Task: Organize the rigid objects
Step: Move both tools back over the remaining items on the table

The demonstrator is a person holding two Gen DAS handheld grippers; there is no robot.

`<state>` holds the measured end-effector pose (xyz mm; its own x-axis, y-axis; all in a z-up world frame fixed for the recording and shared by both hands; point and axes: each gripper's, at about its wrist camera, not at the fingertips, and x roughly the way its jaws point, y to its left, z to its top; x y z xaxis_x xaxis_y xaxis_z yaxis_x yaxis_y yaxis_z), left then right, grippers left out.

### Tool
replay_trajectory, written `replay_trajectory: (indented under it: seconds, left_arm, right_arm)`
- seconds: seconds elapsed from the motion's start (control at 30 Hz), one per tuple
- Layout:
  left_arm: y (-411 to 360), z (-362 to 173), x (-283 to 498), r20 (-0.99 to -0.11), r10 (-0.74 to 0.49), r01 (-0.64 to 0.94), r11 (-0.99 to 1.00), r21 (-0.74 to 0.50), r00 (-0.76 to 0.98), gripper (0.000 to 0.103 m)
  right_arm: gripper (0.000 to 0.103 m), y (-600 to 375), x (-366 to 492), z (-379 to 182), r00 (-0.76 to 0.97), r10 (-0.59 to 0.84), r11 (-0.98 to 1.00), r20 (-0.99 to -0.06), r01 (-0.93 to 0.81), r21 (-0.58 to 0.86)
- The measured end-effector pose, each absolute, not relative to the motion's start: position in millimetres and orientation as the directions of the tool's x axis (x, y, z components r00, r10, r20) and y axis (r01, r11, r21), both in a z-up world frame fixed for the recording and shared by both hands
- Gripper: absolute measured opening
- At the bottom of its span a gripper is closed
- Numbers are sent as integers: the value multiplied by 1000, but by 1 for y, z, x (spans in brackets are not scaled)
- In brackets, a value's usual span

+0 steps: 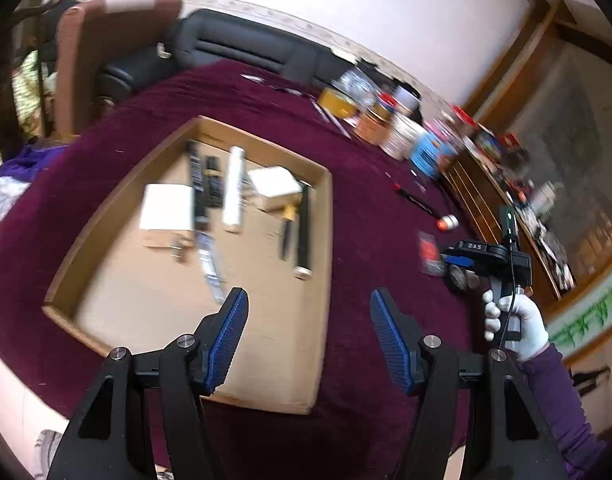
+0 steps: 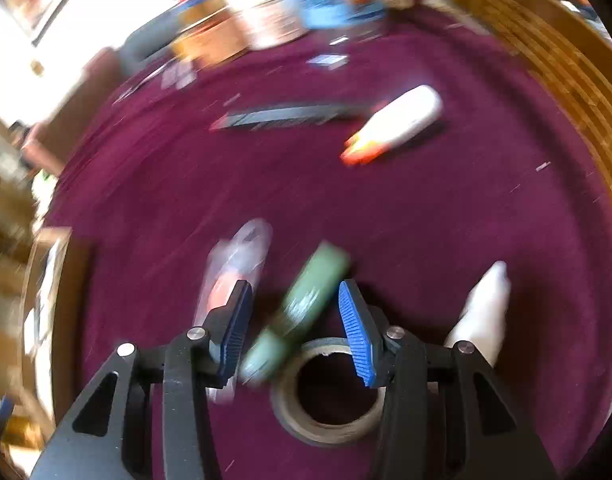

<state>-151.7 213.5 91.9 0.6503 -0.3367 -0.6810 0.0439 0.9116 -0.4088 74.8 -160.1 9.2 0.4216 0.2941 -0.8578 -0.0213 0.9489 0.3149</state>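
Right wrist: green tube [image 2: 302,312] lies diagonally between open gripper [image 2: 294,332] fingers.

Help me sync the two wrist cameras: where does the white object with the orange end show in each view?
Left wrist: the white object with the orange end is small, right of centre, on the maroon cloth beyond the tray's right wall.
Right wrist: it is large and blurred, upper right of centre.
Shared landmark: the long dark stick lying next to it.
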Motion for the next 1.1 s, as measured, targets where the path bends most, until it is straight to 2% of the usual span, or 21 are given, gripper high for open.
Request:
replay_trajectory:
  seconds: [0.1, 0.17, 0.27, 0.37, 0.67, 0.83, 0.97, 1.0, 1.1]
  left_arm:
    - [189, 88, -147, -687, -395, 109, 901, -421, 611, 57]
    - [176, 87, -147, -684, -423, 149, 894, -423, 594, 57]
    - [160, 85, -148, -681, -462, 208, 881, -424, 568, 57]
    - [144, 80, -146, -687, -494, 253, 868, -428, 533, 57]
    - [134, 71, -142, -721, -495, 266, 869, -418, 484, 57]
    - [139, 67, -140, -732, -484, 246, 875, -418, 480, 57]
    - [138, 63, -138, -733, -496, 247, 868, -430, 467, 57]
    - [136, 62, -136, -733, -500, 250, 866, -434, 461, 57]
    - [128, 60, -137, -728, -521, 273, 853, -444, 445, 57]
  right_arm:
    - [44, -154, 60, 13, 385, 379, 922, -842, -74, 381]
    - [44, -167, 56, 25, 434, 376, 920, -818, -68, 387]
    - [51, -188, 66, 50, 552, 252, 952, -795, 4, 305]
    - [51, -195, 100, 57, 578, 169, 965, -798, 67, 252]
    - [51, -170, 209, 26, 505, 10, 981, -863, 162, 106]
    - [51, -151, 215, 6, 430, -109, 989, -896, 140, -53]
    - [51, -141, 187, 12, 380, -48, 998, -924, 49, -32]
    - [55, -142, 171, 13, 349, 12, 999, -937, 25, 22]
    - [60, -140, 133, 16, 308, 68, 998, -949, -32, 61]
